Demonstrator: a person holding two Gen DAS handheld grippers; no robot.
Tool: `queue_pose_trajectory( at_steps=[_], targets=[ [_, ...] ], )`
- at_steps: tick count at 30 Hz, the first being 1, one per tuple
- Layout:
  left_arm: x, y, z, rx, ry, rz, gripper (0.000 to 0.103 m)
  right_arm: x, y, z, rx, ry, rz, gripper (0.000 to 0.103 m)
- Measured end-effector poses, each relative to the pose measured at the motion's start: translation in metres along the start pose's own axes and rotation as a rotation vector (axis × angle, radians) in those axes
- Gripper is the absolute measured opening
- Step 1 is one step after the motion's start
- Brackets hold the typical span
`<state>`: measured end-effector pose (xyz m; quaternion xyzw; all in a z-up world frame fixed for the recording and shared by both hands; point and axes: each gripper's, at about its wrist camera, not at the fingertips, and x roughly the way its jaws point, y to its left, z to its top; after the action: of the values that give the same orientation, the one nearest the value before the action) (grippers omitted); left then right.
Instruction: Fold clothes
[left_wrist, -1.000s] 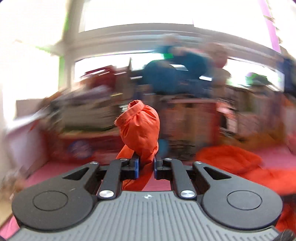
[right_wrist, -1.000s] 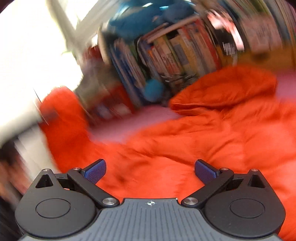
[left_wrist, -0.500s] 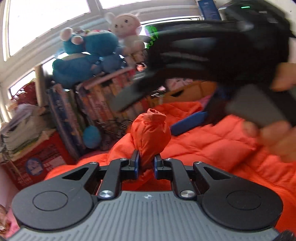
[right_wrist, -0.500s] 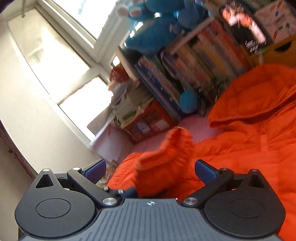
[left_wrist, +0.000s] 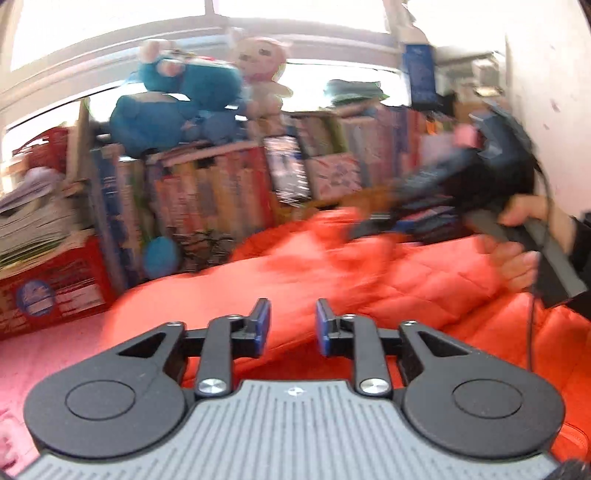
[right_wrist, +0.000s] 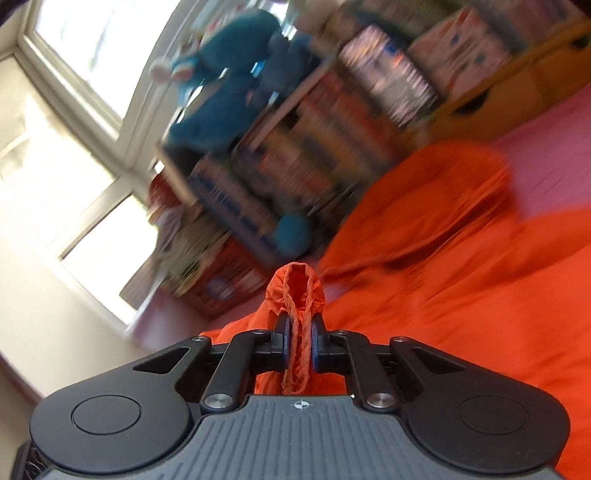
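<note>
My right gripper (right_wrist: 300, 345): pinched shut on the sleeve cuff (right_wrist: 297, 295); the jaws have just closed, and a ruffled fold of orange fabric stands up between the pads toward 12 o'clock.
My left gripper (left_wrist: 290, 326): jaws have just parted to a narrow gap; nothing lies between them, and the pads touch no cloth.
Orange jacket (right_wrist: 461, 295): spread flat on the pink mat (right_wrist: 546, 122); in the right wrist view its bulk runs from the cuff out toward 2 o'clock.
Sleeve axis: I judge it runs from my right pads back under the gripper body, roughly 12 to 6 o'clock; its root is hidden.
Nearer hand: the right, since it alone holds cloth; from the left wrist view it shows at 2 o'clock, blurred, over the jacket.
Coming move: I judge the cuff must travel toward 2 o'clock, across the jacket's body.
Risk: puffy cloth may spring open.
</note>
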<state>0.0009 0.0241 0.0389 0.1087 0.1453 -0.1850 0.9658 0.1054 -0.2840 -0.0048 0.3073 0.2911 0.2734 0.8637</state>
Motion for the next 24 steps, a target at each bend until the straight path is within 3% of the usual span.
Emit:
queue_pose_trajectory(
  at_steps=[5, 13, 18, 19, 24],
  targets=[
    [0.012, 0.03, -0.005, 0.002, 0.037, 0.251, 0.036, -0.039, -0.017, 0.014, -0.096, -0.078, -0.185, 0.013],
    [0.052, 0.037, -0.023, -0.043, 0.151, 0.339, 0.036, -0.051, -0.029, -0.005, -0.145, -0.058, -0.303, 0.014],
    [0.058, 0.042, -0.023, -0.057, 0.16, 0.424, 0.036, -0.058, -0.028, -0.022, -0.199, -0.075, -0.428, 0.014],
    [0.058, 0.043, -0.02, -0.065, 0.147, 0.431, 0.036, -0.057, -0.025, -0.027, -0.241, -0.075, -0.465, 0.015],
    [0.056, 0.022, 0.005, -0.039, 0.031, 0.31, 0.036, -0.05, -0.009, -0.048, -0.462, -0.079, -0.653, 0.017]
  ],
)
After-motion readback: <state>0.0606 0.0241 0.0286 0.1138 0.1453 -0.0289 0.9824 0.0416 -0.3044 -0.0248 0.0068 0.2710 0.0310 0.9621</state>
